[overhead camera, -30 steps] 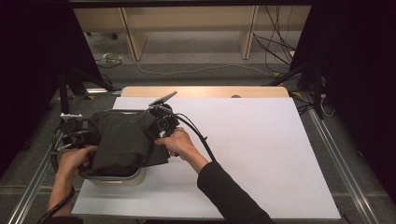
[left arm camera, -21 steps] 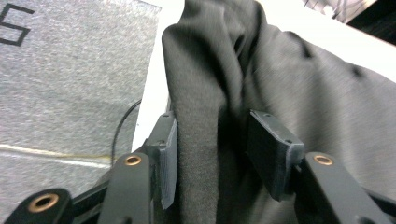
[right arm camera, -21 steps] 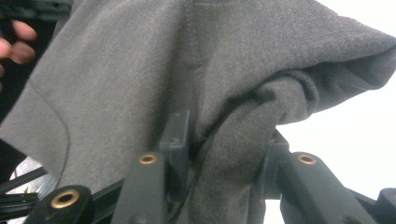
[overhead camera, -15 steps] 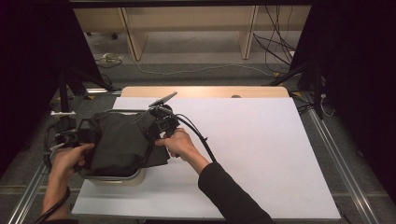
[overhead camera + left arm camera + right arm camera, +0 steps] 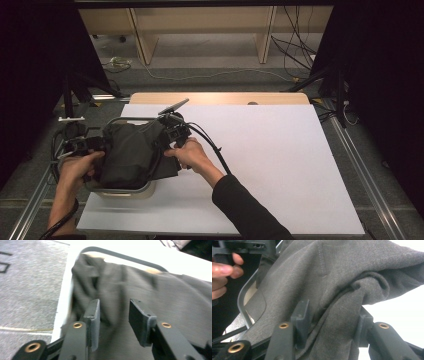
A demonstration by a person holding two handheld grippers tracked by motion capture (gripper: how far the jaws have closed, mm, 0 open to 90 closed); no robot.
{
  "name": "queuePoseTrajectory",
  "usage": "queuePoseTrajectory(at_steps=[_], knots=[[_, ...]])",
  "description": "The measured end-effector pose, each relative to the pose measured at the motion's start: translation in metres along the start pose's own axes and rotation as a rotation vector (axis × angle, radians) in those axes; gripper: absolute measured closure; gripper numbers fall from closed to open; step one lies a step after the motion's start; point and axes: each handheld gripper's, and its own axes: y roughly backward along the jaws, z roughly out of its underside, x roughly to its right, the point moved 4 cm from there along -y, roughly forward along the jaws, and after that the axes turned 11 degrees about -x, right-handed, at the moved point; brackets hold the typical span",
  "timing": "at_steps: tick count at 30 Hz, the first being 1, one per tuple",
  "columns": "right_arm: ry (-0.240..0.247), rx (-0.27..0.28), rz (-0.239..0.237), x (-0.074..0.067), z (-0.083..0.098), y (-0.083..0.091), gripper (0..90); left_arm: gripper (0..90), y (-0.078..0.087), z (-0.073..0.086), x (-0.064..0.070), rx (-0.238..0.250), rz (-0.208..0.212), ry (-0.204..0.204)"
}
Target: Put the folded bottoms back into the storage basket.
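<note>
Soft, floppy dark grey garment [image 5: 131, 155] draped over a metal-rimmed tray [image 5: 122, 190] at the desk's [image 5: 280, 165] near-left corner: light, sure to sag, best taken at a fold. Right claw [image 5: 329, 322] pinches a thick fold, jaws just easing apart; left claw [image 5: 113, 315] spread over cloth. White desk, grey floor [image 5: 210, 75] with cables.

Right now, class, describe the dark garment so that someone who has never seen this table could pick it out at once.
Start from the white table and go to its near left corner, where a pale tub with a metal rim stands. The dark grey garment is draped over that tub, between the left gripper and right gripper. It is the one soft, creased cloth among hard things.
</note>
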Motion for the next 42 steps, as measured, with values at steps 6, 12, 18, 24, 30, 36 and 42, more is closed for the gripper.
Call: queuePoseTrajectory(at_steps=[6, 12, 18, 24, 30, 36, 42], knots=[[-0.005, 0.008, -0.003, -0.001, 0.001, 0.004, 54.5, 77.5, -0.041, 0.013, 0.017, -0.102, -0.015, -0.080], [-0.010, 0.017, -0.033, -0.003, 0.000, 0.004, 55.1, 83.4, -0.074, 0.025, 0.015, -0.162, -0.056, -0.083], [-0.002, 0.019, -0.041, -0.009, 0.000, 0.002, 54.4, 76.5, -0.069, 0.022, 0.018, -0.180, -0.047, -0.084], [-0.005, 0.015, -0.052, -0.005, 0.000, 0.008, 53.4, 67.9, -0.019, 0.007, 0.019, -0.060, 0.059, -0.058], [0.000, 0.020, -0.050, -0.006, 0.001, 0.009, 53.7, 63.6, 0.005, 0.001, 0.052, -0.022, 0.154, -0.129], [0.004, 0.025, -0.046, -0.007, 0.002, 0.011, 55.0, 71.6, -0.018, 0.011, 0.066, -0.109, 0.116, -0.166], [0.005, 0.019, -0.058, -0.009, 0.002, 0.010, 56.6, 79.7, -0.056, 0.025, 0.065, -0.169, 0.122, -0.156]])
